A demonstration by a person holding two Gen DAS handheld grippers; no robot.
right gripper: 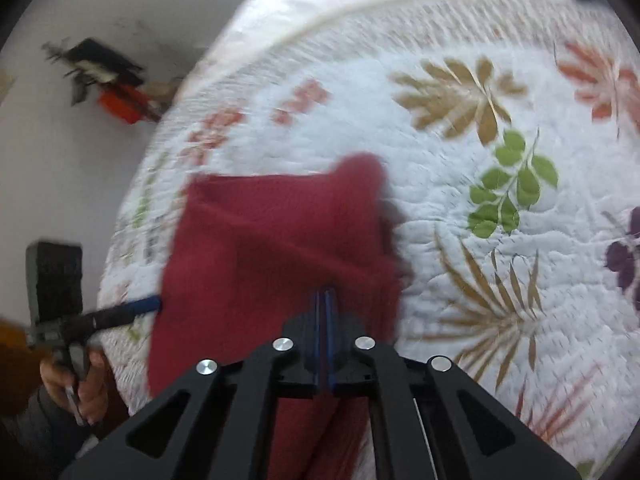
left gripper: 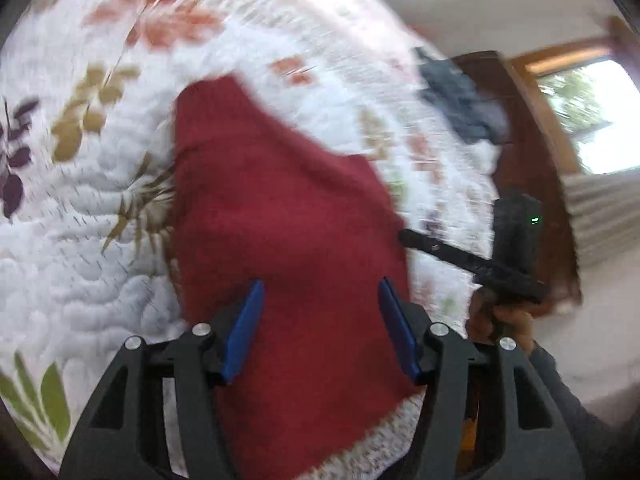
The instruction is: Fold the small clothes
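While the red cloth (left gripper: 280,216) lay on the quilt (left gripper: 80,240), folding looked barely started imo, maybe one rough fold, rest left. Left gripper (left gripper: 320,304) had its fingers spread wide w/ cloth between and ahead of them. Right gripper (right gripper: 325,308) was pressed together, pinching the cloth's edge. Count: 1 red cloth, 1 dark garment (left gripper: 460,100) far beyond, 2 grippers.

Garment (left gripper: 288,216): solid dark red. Bed quilt (right gripper: 460,208): white, stitched, leaf print in tan, green, purple, coral. Left gripper (left gripper: 320,332): black frame, blue fingers (left gripper: 246,328). Far cloth (left gripper: 460,100): dark blue-grey.
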